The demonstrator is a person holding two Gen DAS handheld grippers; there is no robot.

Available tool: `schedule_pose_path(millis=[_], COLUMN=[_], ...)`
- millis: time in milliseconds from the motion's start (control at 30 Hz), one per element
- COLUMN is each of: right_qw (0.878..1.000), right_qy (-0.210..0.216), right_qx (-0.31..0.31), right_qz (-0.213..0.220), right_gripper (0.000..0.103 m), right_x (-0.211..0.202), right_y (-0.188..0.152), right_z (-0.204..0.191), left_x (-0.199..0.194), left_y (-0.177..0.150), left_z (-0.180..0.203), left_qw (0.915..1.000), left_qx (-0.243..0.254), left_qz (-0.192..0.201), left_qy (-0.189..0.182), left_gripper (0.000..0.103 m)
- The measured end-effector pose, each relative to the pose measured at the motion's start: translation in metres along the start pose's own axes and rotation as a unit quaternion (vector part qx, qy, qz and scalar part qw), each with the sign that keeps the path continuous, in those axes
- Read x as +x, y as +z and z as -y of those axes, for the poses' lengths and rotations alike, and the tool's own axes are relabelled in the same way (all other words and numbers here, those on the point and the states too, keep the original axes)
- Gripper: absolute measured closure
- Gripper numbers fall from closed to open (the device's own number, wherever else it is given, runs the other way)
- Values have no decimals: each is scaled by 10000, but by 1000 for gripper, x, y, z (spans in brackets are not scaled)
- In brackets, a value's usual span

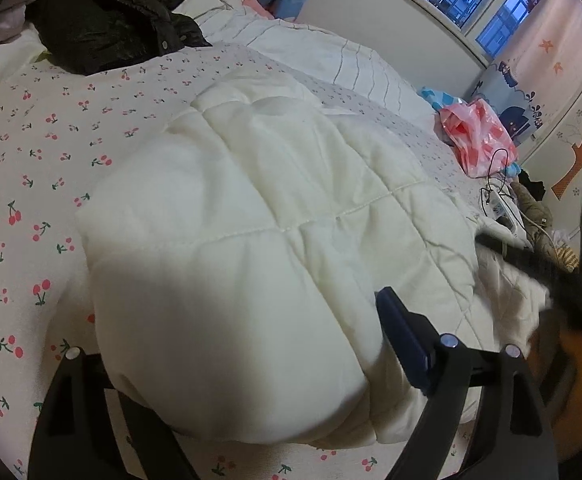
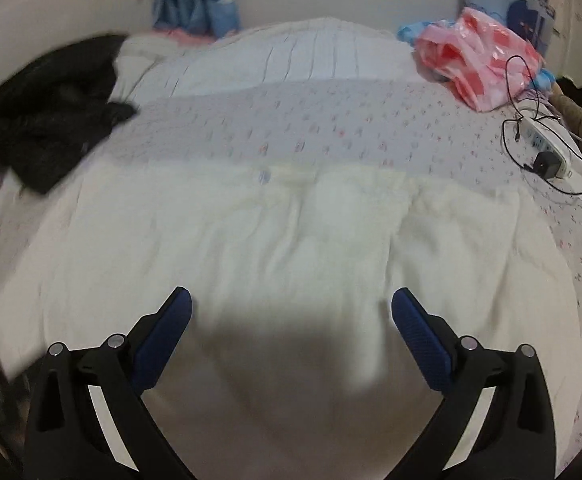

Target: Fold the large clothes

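bed: cherry-print sheet (image 1: 31,168) covers it; it's my work surface for the fold.
white coat: padded white coat (image 1: 251,220) lies spread flat mid-bed, near edge bulging toward me. I read it as laid out for the next fold.
left gripper: left gripper (image 1: 247,344) has jaws wide, straddling the coat's near bulge. I can't tell if the pads press it; nothing looks pinched.
right gripper: right gripper (image 2: 291,332) is wide open over the coat's near edge, empty, view blurred. Looks like I'm repositioning for a new grab.
black jacket: black jacket (image 1: 103,12) heaped at the far left, clear of the coat.
pink bag: pink bag (image 2: 479,68) far right, out of the way.
power strip: power strip (image 2: 543,148) and its cable sit right of the coat; snag risk if I swing fabric that way.
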State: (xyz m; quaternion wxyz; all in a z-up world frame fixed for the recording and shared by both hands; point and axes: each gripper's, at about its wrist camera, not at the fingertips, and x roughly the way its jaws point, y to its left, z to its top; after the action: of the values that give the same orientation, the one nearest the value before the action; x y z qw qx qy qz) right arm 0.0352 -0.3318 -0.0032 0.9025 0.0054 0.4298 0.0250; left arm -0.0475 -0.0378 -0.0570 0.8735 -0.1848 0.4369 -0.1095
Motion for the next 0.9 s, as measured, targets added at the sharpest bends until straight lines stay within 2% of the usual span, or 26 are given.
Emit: schedule_pose_path(millis=[67,167,233,267,300,333,367,467,500,567,633,700,733,767,833,867,900], right_qw=[9992,9999,9995,9995,9998,9991,9988,9991,9990,9992,9986,9998,9998,9996,9996,9983,9976], right_qy=[-76,-10,-3,-59,-93,-164,-215,-137,-204,-297,-342,-168,-94,-134,-157,-296,-355], right_qx=[-255,-89,75,63,-156,-378,-451,52,95,-219,-394,-108,45,49,-214,-429,-550], right_qz=[-282,-60,302,289,-51,-118,-6,394,396,-166,-106,-53,188,253,-117,-263,-210], right_gripper=[6,6,6,6,6,6,6,6,6,6,6,6,6,6,6,6,6], right_x=[13,-4,-28,-31,-22,-18,-25,-56,-58,-35,-35,-50,-62,-66,-51,-39,-33], right_y=[-19,-34,-45,-52,-61,-66,-70,-77,-80,-90,-94,-89,-88,-88,-91,-95,-99], right_z=[-3,-2,0,-1,-8,-12,-13,-4,-3,-9,-11,-7,-6,-8,-18,-21,-23], left_x=[1,3,9,13,17,19,19,17,17,17,16,14,14,14,15,15,14], left_y=[0,-1,2,2,3,3,3,-2,-3,-4,-4,-4,-4,-4,-4,-4,-4], left_z=[0,-3,-15,-24,-35,-39,-40,-38,-37,-38,-42,-53,-58,-60,-63,-63,-64], left_qw=[10000,9998,9973,9943,9893,9876,9868,9891,9898,9896,9878,9825,9793,9773,9732,9695,9663], left_qx=[-21,-112,-505,-787,-1128,-1196,-1211,-1051,-1010,-1006,-1102,-1392,-1561,-1653,-1817,-1914,-2003], left_qz=[-14,-103,-309,-417,-493,-518,-527,-410,-366,-325,-326,-300,-290,-284,-305,-349,-378], left_qy=[1,-94,-425,-591,-787,-879,-939,-945,-932,-978,-1049,-1203,-1259,-1298,-1377,-1489,-1571], left_gripper=[18,15,9,9,9,9,9,10,11,13,19,22,24,24,30,35,43])
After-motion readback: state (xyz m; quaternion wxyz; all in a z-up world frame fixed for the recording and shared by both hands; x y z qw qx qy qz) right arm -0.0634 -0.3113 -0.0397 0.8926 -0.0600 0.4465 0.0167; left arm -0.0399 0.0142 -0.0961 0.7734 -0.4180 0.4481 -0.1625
